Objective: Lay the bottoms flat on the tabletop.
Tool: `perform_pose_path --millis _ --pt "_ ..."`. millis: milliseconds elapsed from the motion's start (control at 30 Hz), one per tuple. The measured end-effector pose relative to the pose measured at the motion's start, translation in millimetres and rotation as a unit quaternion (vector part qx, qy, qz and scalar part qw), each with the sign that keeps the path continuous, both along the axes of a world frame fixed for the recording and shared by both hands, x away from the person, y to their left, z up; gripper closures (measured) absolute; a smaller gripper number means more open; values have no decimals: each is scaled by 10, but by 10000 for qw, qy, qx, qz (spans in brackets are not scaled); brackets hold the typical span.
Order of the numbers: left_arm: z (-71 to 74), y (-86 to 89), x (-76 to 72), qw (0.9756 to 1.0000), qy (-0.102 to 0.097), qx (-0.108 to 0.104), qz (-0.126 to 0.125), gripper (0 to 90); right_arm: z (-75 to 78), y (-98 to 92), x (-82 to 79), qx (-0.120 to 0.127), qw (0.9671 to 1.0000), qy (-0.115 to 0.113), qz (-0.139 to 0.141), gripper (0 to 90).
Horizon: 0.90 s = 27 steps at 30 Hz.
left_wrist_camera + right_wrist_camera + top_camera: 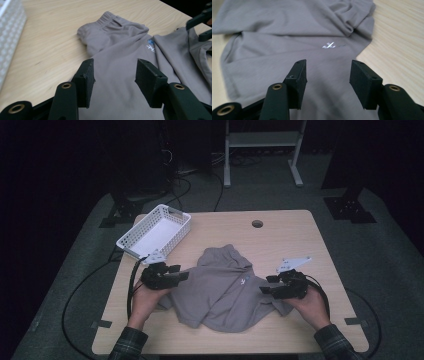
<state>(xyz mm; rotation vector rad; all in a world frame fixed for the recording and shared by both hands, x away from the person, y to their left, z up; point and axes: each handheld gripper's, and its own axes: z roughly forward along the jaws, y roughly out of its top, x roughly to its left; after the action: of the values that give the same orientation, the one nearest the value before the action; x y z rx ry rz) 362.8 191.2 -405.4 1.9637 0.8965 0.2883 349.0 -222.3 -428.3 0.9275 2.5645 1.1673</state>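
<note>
A: Report the work surface.

B: I see a light wooden rectangular table (pixel 300 240). A crumpled grey fabric garment with a small white logo (pixel 225 292) lies on its near middle. A white perforated plastic basket (pixel 155 231) sits at the far left corner, apart from the garment.

A: Gripper status?

B: My left gripper (pixel 181 272) is at the garment's left edge, jaws parted to a moderate gap, cloth visible beneath them, nothing clamped. My right gripper (pixel 267 285) is at the garment's right edge, jaws likewise parted moderately over the fabric, pads not pressing it.
</note>
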Motion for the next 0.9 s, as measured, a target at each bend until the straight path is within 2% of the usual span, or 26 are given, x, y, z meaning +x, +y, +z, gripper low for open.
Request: perform_pose_path --millis 67,233,400,500,633,733,800,900 --pt "-12 -96 48 10000 3 58 -66 487 -22 26 84 -109 9999 -12 -59 462" --pt "-78 -322 161 9995 -46 264 -177 487 -102 52 262 -158 9997 7 -175 469" --pt "-157 -532 316 9985 28 409 -351 486 -231 17 384 -275 9989 193 -331 483" --pt "-195 -636 394 9979 42 478 -428 480 -284 -3 436 -218 9989 236 -332 493" --pt "-241 -753 497 9967 53 625 -516 470 -356 27 500 -443 9981 317 -304 493" --pt "-305 -838 555 9963 96 675 -526 469 -391 47 523 -398 9982 407 -176 516" --pt "-349 -888 581 9950 87 807 -591 468 -394 62 514 -391 9983 425 -114 574" --pt "-399 -939 606 9940 113 895 -622 469 -389 72 492 -419 9982 430 8 704"
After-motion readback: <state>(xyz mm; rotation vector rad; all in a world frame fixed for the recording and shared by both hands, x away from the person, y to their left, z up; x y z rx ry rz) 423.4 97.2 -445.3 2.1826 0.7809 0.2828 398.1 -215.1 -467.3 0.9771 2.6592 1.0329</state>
